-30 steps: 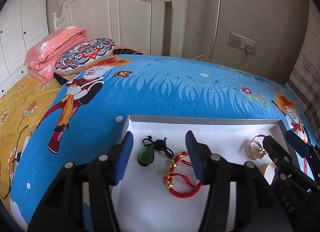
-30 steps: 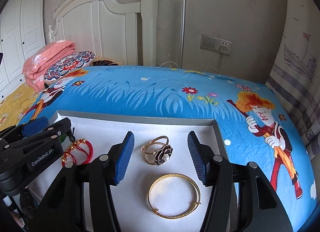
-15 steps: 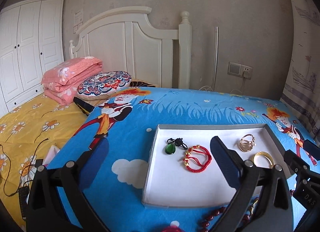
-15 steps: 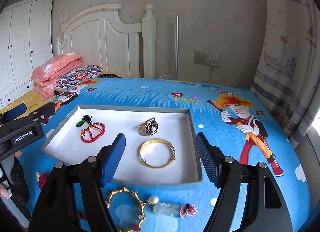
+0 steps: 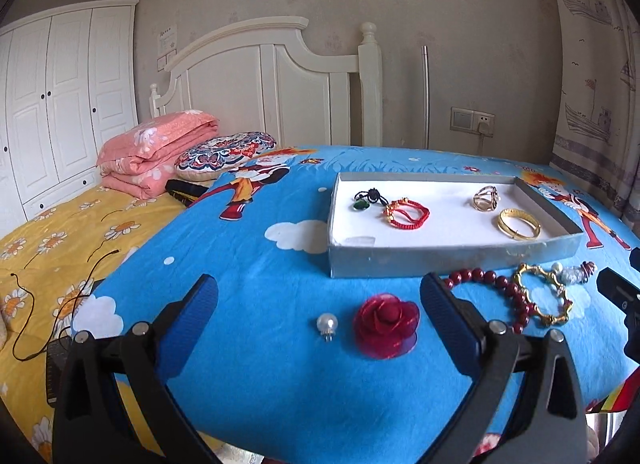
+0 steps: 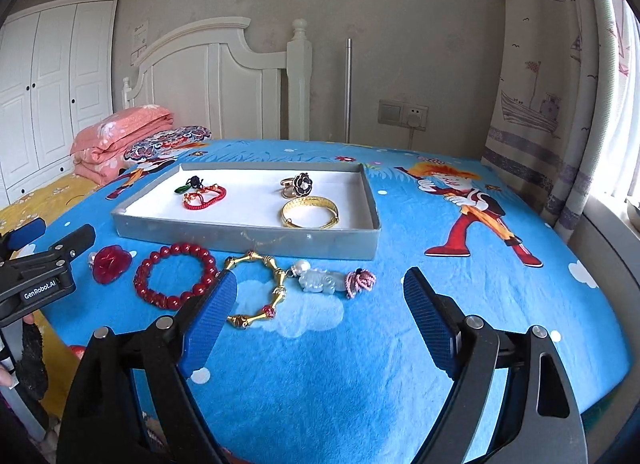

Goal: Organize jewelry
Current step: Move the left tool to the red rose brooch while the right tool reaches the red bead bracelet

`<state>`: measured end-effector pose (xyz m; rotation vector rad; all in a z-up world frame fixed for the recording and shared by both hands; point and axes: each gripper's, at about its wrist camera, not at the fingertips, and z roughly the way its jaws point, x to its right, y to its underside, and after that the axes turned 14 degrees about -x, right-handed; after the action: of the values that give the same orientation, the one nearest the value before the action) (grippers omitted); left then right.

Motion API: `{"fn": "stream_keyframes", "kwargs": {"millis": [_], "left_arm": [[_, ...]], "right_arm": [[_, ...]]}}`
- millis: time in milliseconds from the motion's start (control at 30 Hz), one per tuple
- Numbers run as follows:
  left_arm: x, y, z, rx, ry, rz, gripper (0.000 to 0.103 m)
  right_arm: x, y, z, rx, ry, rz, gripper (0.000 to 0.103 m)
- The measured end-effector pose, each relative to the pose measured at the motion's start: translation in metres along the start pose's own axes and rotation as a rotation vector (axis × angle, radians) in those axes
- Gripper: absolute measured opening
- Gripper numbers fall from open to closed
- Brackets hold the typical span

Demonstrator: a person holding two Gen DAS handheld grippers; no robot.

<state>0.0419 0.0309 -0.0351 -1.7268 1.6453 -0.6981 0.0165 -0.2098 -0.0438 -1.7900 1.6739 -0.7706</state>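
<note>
On the blue cartoon bedspread [image 5: 248,264], the left gripper [image 5: 320,316] hangs with its jaws spread wide and nothing between the pads; just ahead of it lie a small pearl bead [image 5: 327,323] and a red fabric rose [image 5: 386,322]. To the right of the rose sit a dark red bead bracelet [image 6: 174,280], a gold bamboo-link bracelet [image 6: 260,290] and a pale jade charm with a pearl and pink knot [image 6: 324,279], all on the bedspread in front of the grey tray [image 6: 248,238]. Inside the tray, from left to right, rest a green pendant on black cord [image 5: 362,203], a red cord bracelet [image 5: 406,214], a flower ring [image 6: 298,184] and a gold bangle [image 6: 310,211]. The right gripper [image 6: 316,316] is opening, with nothing clamped; its left pad overlaps the gold bamboo-link bracelet in the right wrist view.
</note>
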Motion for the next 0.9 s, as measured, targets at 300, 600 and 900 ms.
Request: {"fn": "stream_keyframes", "kwargs": {"millis": [300,600,900], "left_arm": [[-0.010,0.011,0.024,-0.104,-0.028,-0.023,0.098],[-0.004,0.010,0.017,-0.080,-0.003,0.004,0.098],[0.018,-0.007,0.038,-0.103,0.008,0.049,0.098]], "right_arm": [[-0.014,0.002,-0.001,0.013,-0.007,-0.046,0.076],[-0.009,0.004,0.000,0.008,-0.015,-0.027,0.076],[-0.021,-0.001,0.003,0.023,-0.018,-0.064,0.074]]}}
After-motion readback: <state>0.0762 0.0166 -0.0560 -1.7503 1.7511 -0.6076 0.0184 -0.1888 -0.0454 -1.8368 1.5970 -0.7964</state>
